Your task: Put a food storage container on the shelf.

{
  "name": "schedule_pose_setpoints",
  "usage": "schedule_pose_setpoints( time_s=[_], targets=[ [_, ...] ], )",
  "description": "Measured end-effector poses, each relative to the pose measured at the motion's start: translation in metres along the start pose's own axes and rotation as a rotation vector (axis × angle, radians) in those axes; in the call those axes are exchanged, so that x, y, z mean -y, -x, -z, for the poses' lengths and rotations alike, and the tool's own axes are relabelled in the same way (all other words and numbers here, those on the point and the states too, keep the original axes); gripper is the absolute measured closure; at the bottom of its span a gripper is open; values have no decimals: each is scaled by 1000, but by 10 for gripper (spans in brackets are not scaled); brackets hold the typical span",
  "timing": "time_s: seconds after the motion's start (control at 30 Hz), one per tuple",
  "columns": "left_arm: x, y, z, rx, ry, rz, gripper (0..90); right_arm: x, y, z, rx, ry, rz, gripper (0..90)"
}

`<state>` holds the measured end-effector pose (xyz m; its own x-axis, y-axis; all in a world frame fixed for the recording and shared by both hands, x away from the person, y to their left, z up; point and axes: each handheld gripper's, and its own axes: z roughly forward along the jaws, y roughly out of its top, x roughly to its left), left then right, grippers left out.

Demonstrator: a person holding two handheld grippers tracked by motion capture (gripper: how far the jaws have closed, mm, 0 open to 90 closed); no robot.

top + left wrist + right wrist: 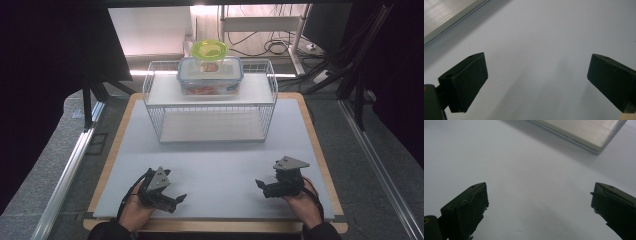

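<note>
Two containers sit stacked on the top shelf of a wire rack (155,90) at the far edge of the table (220,160): a clear box (210,76) with a blue-rimmed lid, and a green-lidded bowl (209,50) on top of it. Reddish contents show through the box wall; cannot tell what they are. Box sits roughly mid-shelf, centred left to right. Lower shelf of rack is bare white board.

Both grippers are well apart from the box, at the near edge of the table. Left gripper (181,199) near the near-left corner, jaws spread wide, nothing between them; its own view looks along the grey mat, jaws set far apart, a strip of the rack base at top left. Right gripper (258,183) near the near-right corner, jaws likewise spread and empty; its own view has a rack-base corner at top right. Each is held in a hand, tips pointing inward toward table centre.
</note>
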<state>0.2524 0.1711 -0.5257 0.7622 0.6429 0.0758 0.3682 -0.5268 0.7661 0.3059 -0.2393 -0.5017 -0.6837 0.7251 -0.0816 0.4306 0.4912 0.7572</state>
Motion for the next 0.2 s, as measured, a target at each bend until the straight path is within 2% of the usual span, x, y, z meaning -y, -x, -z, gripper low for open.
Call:
schedule_pose_setpoints(
  time_s=[0.2],
  targets=[
    [0, -1, 0, -1, 3, 4, 29, 1, 0, -3, -5, -14, -6, 7]
  ],
)
